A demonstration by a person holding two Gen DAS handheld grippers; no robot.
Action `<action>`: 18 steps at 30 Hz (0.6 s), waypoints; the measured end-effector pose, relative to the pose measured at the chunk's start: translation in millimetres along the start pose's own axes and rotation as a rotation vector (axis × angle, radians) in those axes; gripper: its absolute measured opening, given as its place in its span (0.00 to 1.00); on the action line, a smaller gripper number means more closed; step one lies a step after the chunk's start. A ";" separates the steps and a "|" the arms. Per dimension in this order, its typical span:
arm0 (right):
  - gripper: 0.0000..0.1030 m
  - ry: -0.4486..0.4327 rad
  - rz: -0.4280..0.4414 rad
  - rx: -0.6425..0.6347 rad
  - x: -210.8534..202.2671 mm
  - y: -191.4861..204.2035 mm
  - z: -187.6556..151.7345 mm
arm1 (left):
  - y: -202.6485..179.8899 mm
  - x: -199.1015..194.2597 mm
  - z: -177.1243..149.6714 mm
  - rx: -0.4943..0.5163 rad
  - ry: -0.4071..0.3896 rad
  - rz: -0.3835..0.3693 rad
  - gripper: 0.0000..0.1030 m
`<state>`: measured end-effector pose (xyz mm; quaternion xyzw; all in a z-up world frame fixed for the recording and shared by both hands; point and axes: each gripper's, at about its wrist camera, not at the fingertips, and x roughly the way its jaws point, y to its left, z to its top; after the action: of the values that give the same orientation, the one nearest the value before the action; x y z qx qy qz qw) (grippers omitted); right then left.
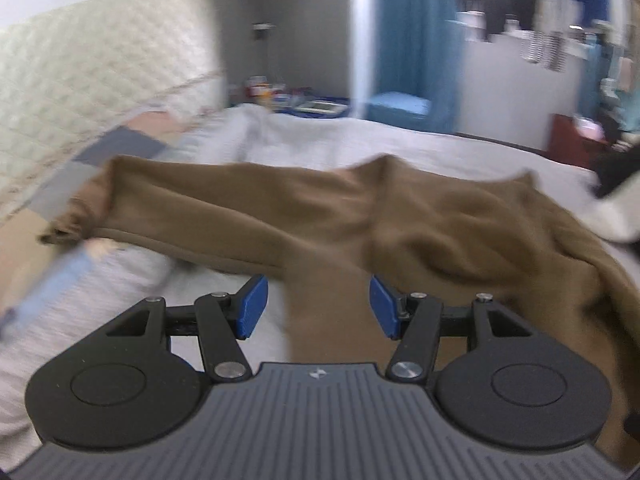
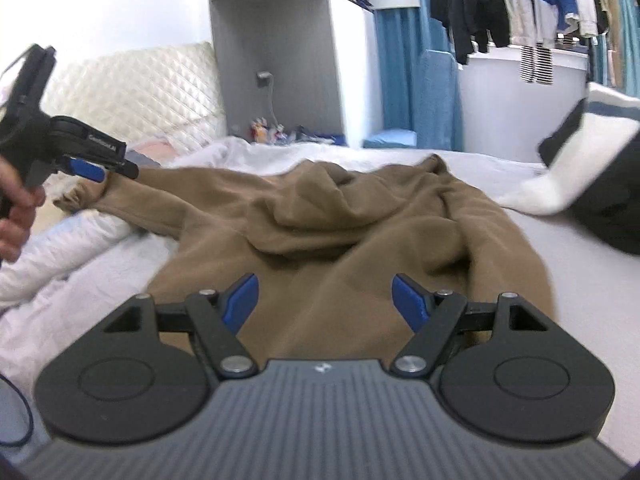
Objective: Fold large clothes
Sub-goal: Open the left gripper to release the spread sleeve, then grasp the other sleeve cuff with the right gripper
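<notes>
- Left wrist view: the brown garment (image 1: 360,216) is being shown spread across the bed (image 1: 400,140), one sleeve (image 1: 180,204) being stretched out toward the quilted headboard (image 1: 100,60), its cuff lying at the bed's left edge.
- Left gripper (image 1: 318,306): its blue pads are being held apart above the cloth; nothing is being clamped.
- Right gripper (image 2: 324,298): its jaws are being held wide apart over the garment's lower body; no fabric is being pinched.
- Handling, as judged: the garment is being read as a soft, limp, fairly thick knit, light enough to lift yet prone to sagging and bunching; hold is best being taken at a cuff, hem corner or shoulder seam.
- Right wrist view only: the left gripper (image 2: 116,168) is being seen from outside, carried in a person's hand (image 2: 16,216) just beside the sleeve's cuff; a rumpled heap at the garment's middle and hanging clothes (image 2: 520,8) are being shown sharply.
- Left wrist view only: the sleeve's full length is being shown, though blurred.
</notes>
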<state>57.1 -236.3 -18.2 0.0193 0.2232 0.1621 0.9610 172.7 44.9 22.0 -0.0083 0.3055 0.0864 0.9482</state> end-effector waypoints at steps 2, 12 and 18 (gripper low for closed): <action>0.73 0.004 -0.008 0.022 -13.5 -7.8 -0.8 | -24.5 -11.3 -13.4 0.009 0.005 -0.047 0.61; 0.73 0.017 -0.231 0.115 -40.3 -51.9 3.4 | -92.6 -15.1 -62.7 -0.068 0.036 -0.256 0.61; 0.73 0.145 -0.257 0.200 -10.3 -73.5 -12.1 | -120.2 17.8 -94.3 -0.059 0.053 -0.339 0.61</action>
<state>65.4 -309.6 -32.8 0.0743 0.3076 0.0160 0.9485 152.7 -77.1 -69.5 -0.0898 0.3218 -0.0659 0.9402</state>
